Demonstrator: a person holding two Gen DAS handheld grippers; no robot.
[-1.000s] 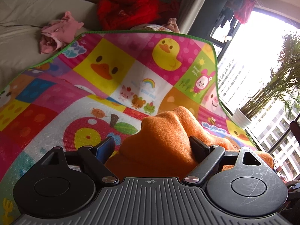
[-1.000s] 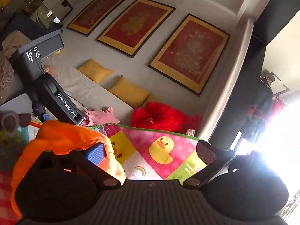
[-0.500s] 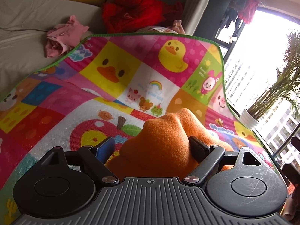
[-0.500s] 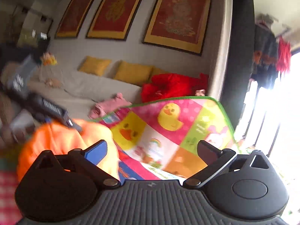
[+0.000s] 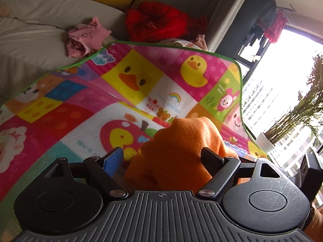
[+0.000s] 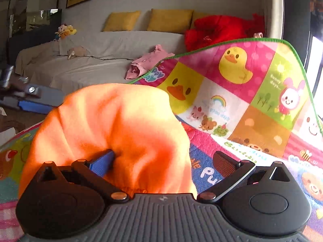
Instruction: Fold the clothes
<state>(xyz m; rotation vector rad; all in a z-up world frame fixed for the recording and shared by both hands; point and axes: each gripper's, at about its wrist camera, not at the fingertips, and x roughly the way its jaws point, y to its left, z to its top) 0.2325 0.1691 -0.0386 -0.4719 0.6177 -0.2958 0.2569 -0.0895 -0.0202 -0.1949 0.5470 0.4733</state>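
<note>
step: gather orange garment (image 5: 177,153) | left hand-held gripper (image 5: 161,159) jaws spread, just narrowing around cloth, unclamped | right hand-held gripper (image 6: 161,161) spread | advice: pinch one edge, not the bunch

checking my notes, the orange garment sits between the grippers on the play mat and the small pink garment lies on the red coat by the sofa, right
Not quite. The pink garment lies on the grey sofa cover, at the edge of the play mat, apart from the red coat; the right wrist view shows it. The orange garment is on the mat, as you say.
</note>
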